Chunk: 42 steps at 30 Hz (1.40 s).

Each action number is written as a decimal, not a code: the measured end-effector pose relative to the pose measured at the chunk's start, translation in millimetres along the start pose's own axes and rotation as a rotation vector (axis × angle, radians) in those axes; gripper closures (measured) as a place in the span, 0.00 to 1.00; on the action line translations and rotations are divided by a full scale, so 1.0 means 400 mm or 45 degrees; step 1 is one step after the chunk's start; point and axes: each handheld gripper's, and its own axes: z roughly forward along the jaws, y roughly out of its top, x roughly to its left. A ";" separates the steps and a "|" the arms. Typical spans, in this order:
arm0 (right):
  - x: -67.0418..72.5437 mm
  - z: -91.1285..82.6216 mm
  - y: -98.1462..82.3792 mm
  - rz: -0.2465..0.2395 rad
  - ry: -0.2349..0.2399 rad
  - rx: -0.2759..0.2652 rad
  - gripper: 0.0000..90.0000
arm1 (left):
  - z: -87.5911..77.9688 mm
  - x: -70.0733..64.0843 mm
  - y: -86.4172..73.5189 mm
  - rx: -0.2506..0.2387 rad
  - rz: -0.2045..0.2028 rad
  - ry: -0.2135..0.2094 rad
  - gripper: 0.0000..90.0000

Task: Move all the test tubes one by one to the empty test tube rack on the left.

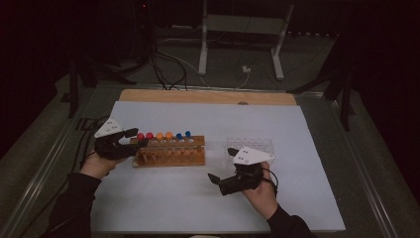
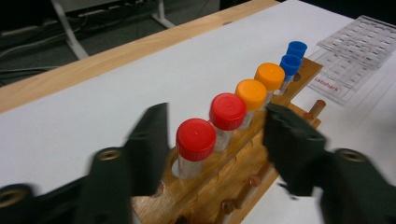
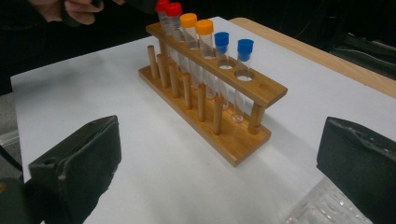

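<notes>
Our left gripper (image 2: 212, 140) has its fingers parted on either side of the nearest red-capped tube (image 2: 195, 145), not pressing it; that tube stands in the wooden rack (image 1: 168, 151) at mid-left of the high view. Upper right of the left gripper view, the clear tray (image 2: 357, 53) reads "Labshark". Our right gripper (image 1: 223, 171) rests wide open and empty, lower centre, on the counter (image 1: 198, 208).

White-topped table (image 1: 198, 198) with wooden tube rack (image 1: 171, 157), clear tray (image 1: 250, 145).

Red-capped tube (image 2: 196, 145), upright, end hole of wooden rack (image 2: 243, 158)
</notes>
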 end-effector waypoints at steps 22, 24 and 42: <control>-0.004 0.002 -0.005 0.000 -0.005 0.003 0.00 | -0.038 -0.130 -0.062 0.009 0.020 -0.236 0.01; -0.004 0.002 -0.005 0.000 -0.006 0.006 0.00 | -0.033 -0.140 -0.073 0.014 0.019 -0.262 0.01; -0.006 0.005 -0.010 0.004 -0.001 0.015 0.00 | 0.015 -0.194 -0.163 0.051 0.061 -0.292 0.01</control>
